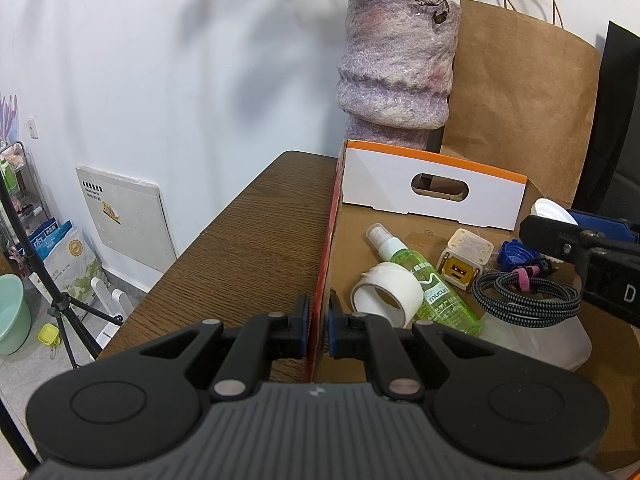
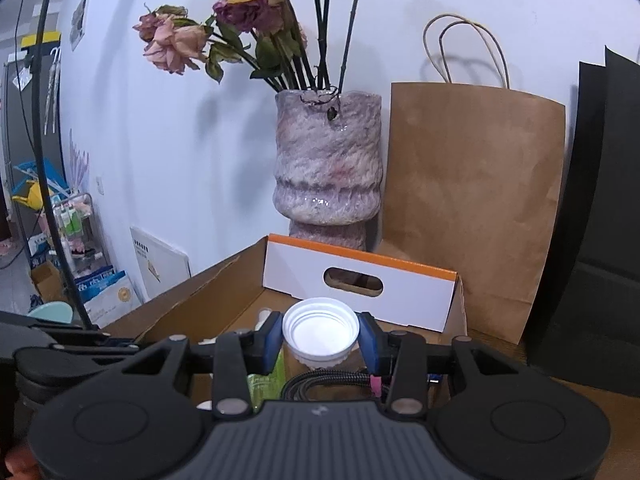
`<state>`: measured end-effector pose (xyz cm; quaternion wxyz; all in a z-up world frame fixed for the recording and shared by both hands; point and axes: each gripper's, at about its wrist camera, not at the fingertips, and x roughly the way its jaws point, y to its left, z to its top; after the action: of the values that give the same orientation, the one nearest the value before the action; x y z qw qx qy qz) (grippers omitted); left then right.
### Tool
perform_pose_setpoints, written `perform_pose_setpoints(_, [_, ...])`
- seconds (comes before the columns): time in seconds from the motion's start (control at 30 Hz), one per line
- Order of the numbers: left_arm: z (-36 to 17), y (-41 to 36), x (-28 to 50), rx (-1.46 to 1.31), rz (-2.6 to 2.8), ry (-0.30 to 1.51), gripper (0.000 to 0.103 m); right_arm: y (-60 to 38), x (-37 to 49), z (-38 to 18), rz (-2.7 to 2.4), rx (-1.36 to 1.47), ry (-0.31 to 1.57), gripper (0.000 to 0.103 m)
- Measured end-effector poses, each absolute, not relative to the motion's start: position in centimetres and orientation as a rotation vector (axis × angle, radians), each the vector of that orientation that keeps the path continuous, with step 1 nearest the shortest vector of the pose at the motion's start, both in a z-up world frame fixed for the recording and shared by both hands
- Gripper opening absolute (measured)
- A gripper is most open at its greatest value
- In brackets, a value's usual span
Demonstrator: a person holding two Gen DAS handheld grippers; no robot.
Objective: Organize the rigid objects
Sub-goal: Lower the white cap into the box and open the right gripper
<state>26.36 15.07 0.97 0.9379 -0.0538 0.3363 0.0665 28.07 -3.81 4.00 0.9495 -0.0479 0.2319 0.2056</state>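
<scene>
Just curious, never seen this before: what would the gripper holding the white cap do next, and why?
Probably lower and release it. The right gripper grips the white cap above the cardboard box, while the left gripper pinches the box wall.

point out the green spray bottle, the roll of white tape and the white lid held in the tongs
green spray bottle (image 1: 434,286), left wrist view, on its labelled body
roll of white tape (image 1: 394,286), left wrist view, on its outer band
white lid (image 2: 320,330), right wrist view, on its inner face
</scene>
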Motion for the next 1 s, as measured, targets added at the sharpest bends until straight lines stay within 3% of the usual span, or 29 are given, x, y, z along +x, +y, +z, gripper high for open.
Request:
perform_pose_setpoints(0.33, [0.96, 15.12, 26.37, -0.110, 0.136, 0.687, 0.010, -3.75, 28.11, 3.88, 0.419, -0.100, 0.483, 0.040])
perform_pose_setpoints(0.4, [0.96, 15.20, 26.40, -0.110, 0.136, 0.687, 0.010, -3.67, 28.18, 3.75, 0.425, -0.102, 0.494, 0.053])
perform_pose_setpoints(0.47, [0.96, 15.12, 26.38, -0.110, 0.136, 0.687, 0.010, -3.59, 28.00, 3.80, 0.412, -0.107, 0.483, 0.084])
perform_pose_setpoints(0.6, [0.96, 15.12, 26.38, -0.109, 0.136, 0.687, 0.010, -3.68, 27.66, 4.15, 0.387, -0.117, 0.451, 0.102])
perform_pose_setpoints(1.0, [0.96, 15.11, 26.37, -0.109, 0.136, 0.687, 0.010, -3.73, 27.79, 4.09, 0.373, -0.126, 0.460, 0.103])
